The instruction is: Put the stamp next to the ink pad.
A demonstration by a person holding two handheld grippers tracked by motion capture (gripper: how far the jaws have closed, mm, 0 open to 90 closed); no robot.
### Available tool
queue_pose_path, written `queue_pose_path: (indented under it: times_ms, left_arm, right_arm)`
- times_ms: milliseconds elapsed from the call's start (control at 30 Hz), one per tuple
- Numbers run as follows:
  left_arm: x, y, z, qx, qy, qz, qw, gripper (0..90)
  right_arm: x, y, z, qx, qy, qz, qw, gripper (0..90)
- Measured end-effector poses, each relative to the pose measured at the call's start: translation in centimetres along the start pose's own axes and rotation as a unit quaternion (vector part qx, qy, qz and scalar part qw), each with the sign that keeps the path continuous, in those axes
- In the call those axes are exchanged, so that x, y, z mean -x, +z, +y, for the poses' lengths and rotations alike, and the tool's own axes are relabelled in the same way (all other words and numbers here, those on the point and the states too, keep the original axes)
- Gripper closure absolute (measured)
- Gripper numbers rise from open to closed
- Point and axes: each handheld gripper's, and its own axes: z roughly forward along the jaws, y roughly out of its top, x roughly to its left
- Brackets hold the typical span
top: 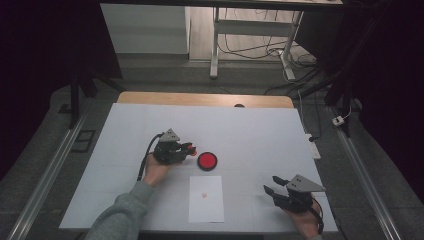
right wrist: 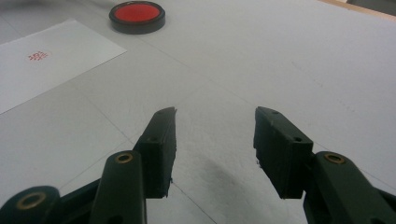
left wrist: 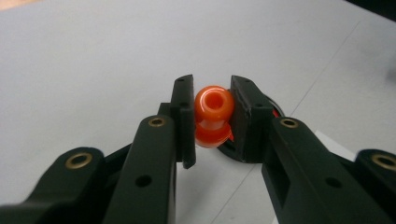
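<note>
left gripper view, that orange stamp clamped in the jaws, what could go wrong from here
1. The orange stamp is round and smooth, held only at its sides by the left hand-held gripper; it may twist or slip when pressed down.
2. It hangs close beside the red ink pad, so it could nudge the pad.
3. The white paper lies loose and already bears a red mark; it may shift.

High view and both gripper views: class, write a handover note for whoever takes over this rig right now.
Left gripper: shut on the orange stamp, beside the red ink pad.
Right gripper: open, holding nothing, at the table's near right.
White paper lies near the front edge and already bears one red mark.
Left, probably: ink the stamp and press it on the paper.
</note>
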Motion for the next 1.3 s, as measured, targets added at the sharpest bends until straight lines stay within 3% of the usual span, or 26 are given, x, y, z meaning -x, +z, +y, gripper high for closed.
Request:
queue_pose_path:
  times_ms: [333,667,867,1067,1133,1300]
  left_arm:
    - [-0.5,1.6,-0.6,-0.024,-0.001,0.015,0.9996,71.2]
    - [-0.6,2.0,-0.7,-0.042,0.005,0.04,0.9983,71.2]
    - [-0.7,2.3,-0.9,-0.054,0.004,0.039,0.9978,70.3]
    - [-0.7,2.2,-0.8,-0.048,0.001,0.038,0.9981,58.0]
    - [-0.5,1.8,-0.6,-0.038,-0.001,0.04,0.9985,50.0]
    - [-0.1,0.5,-0.1,-0.013,0.001,0.044,0.9989,39.5]
  right_arm:
    - [0.0,-0.2,-0.2,-0.003,0.0,-0.001,1.0,48.5]
    - [0.1,-0.4,-0.4,-0.004,0.001,-0.004,1.0,48.5]
    - [0.0,-0.4,-0.4,-0.005,0.002,-0.001,1.0,48.2]
    - [0.1,-0.3,-0.4,-0.005,-0.001,-0.002,1.0,48.0]
    - [0.1,-0.3,-0.4,-0.004,0.0,-0.001,1.0,48.0]
    - [0.1,-0.1,-0.3,-0.004,-0.002,0.001,1.0,47.9]
